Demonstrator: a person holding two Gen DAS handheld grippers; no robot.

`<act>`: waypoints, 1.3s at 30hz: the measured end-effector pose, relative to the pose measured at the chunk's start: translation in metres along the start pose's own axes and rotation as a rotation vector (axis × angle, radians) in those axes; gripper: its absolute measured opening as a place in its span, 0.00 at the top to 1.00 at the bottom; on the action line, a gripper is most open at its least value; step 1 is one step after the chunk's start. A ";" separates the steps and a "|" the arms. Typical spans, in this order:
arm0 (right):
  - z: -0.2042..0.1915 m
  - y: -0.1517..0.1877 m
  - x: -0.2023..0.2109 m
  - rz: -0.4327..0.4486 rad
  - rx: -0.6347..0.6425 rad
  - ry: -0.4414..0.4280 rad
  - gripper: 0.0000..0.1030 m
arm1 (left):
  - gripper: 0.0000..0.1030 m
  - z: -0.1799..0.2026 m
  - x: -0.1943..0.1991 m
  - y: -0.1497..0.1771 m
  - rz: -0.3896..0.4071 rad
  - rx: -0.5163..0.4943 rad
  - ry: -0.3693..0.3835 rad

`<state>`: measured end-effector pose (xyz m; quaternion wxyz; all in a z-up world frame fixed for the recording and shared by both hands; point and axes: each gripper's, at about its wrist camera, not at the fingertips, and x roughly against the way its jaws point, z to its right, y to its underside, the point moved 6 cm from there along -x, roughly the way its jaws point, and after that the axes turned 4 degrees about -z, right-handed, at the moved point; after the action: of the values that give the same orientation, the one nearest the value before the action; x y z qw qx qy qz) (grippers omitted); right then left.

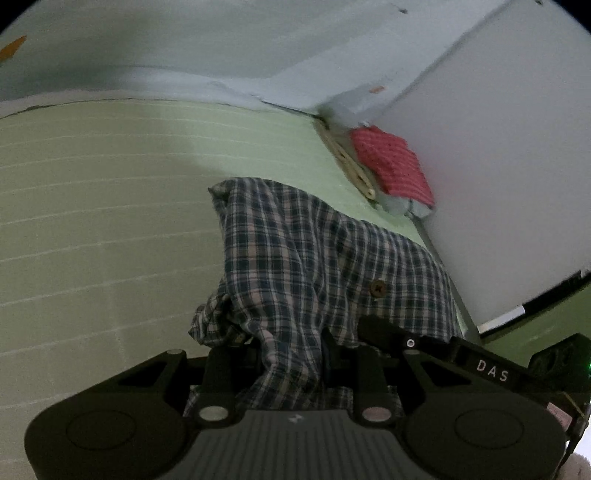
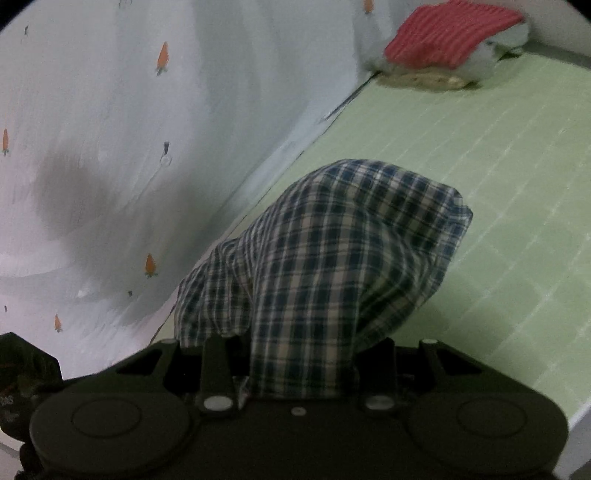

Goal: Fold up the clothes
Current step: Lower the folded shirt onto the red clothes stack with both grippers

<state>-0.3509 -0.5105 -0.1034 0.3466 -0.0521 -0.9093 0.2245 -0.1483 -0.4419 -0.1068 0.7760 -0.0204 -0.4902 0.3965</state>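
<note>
Two tools, one checked shirt held clear of the bed

Largest in view is the bed [image 1: 92, 221], covered by a pale green mat with white lines; it serves as the working surface and lies bare on the side away from the wall. A white sheet with small carrot prints [image 2: 110, 129] runs along the bed's far edge.

The checked shirt [image 1: 314, 258] is the task's thing. It hangs over the mat, bunched and draped, not laid flat. Its cloth runs down into both tools, so it is carried by two grips at once; the likely purpose is to spread or shake it out for laying down, though the frames do not settle which stage of folding this is. A brown button [image 1: 378, 287] faces the left camera.

A red knitted piece [image 2: 450, 31] rests on a pale bundle in the far corner, well apart from the shirt, seemingly set aside.

The left tool [image 1: 291, 354] is clenched on shirt cloth, which passes between its fingers. The right tool [image 2: 303, 369] likewise pinches a thick fold of the shirt. Part of the right tool shows at the lower right of the left view, so the two grips are near each other.
</note>
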 end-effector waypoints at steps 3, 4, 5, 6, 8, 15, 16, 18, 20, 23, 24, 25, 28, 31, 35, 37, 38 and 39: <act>0.018 -0.010 0.015 0.020 -0.008 -0.002 0.61 | 0.73 0.027 -0.012 -0.001 0.014 -0.012 -0.013; 0.026 -0.018 0.017 0.018 -0.001 -0.013 0.61 | 0.73 0.036 -0.016 -0.001 0.021 -0.014 -0.020; 0.034 -0.026 0.020 0.016 0.006 -0.024 0.61 | 0.73 0.045 -0.022 -0.002 0.031 -0.013 -0.028; 0.042 -0.034 0.022 0.014 0.013 -0.036 0.61 | 0.73 0.055 -0.029 -0.002 0.042 -0.009 -0.037; 0.063 -0.054 0.030 -0.003 0.055 -0.066 0.61 | 0.73 0.075 -0.043 -0.001 0.074 0.013 -0.058; 0.113 -0.168 0.055 -0.056 0.325 -0.114 0.61 | 0.73 0.166 -0.107 -0.019 0.176 0.094 -0.028; 0.119 -0.190 0.060 -0.057 0.365 -0.116 0.61 | 0.73 0.179 -0.116 -0.029 0.192 0.098 -0.009; 0.129 -0.233 0.070 -0.052 0.435 -0.121 0.61 | 0.72 0.205 -0.132 -0.054 0.231 0.106 0.033; 0.132 -0.276 0.079 -0.033 0.505 -0.132 0.61 | 0.72 0.229 -0.145 -0.081 0.268 0.089 0.051; 0.132 -0.333 0.080 0.001 0.618 -0.140 0.61 | 0.72 0.260 -0.165 -0.123 0.311 0.036 0.047; 0.132 -0.352 0.077 0.013 0.647 -0.144 0.60 | 0.72 0.268 -0.171 -0.138 0.324 0.020 0.044; 0.131 -0.371 0.073 0.025 0.674 -0.148 0.60 | 0.72 0.274 -0.178 -0.153 0.338 0.005 0.038; 0.126 -0.419 0.057 0.061 0.746 -0.153 0.58 | 0.72 0.281 -0.198 -0.197 0.377 -0.014 0.019; 0.120 -0.456 0.030 0.126 0.823 -0.087 0.43 | 0.71 0.280 -0.227 -0.240 0.407 -0.014 -0.002; 0.128 -0.488 -0.026 0.289 0.905 0.186 0.15 | 0.63 0.250 -0.297 -0.275 0.366 0.074 -0.073; 0.138 -0.492 -0.054 0.353 0.953 0.349 0.15 | 0.63 0.234 -0.332 -0.281 0.307 0.099 -0.152; 0.142 -0.489 -0.064 0.399 1.003 0.429 0.15 | 0.60 0.230 -0.341 -0.281 0.298 0.099 -0.181; 0.145 -0.486 -0.073 0.449 1.057 0.510 0.14 | 0.56 0.227 -0.347 -0.279 0.304 0.099 -0.196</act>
<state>-0.3610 -1.0167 -0.0272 0.4759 -0.1153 -0.5311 0.6915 -0.2298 -0.9346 -0.1303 0.6558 -0.0174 -0.5346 0.5328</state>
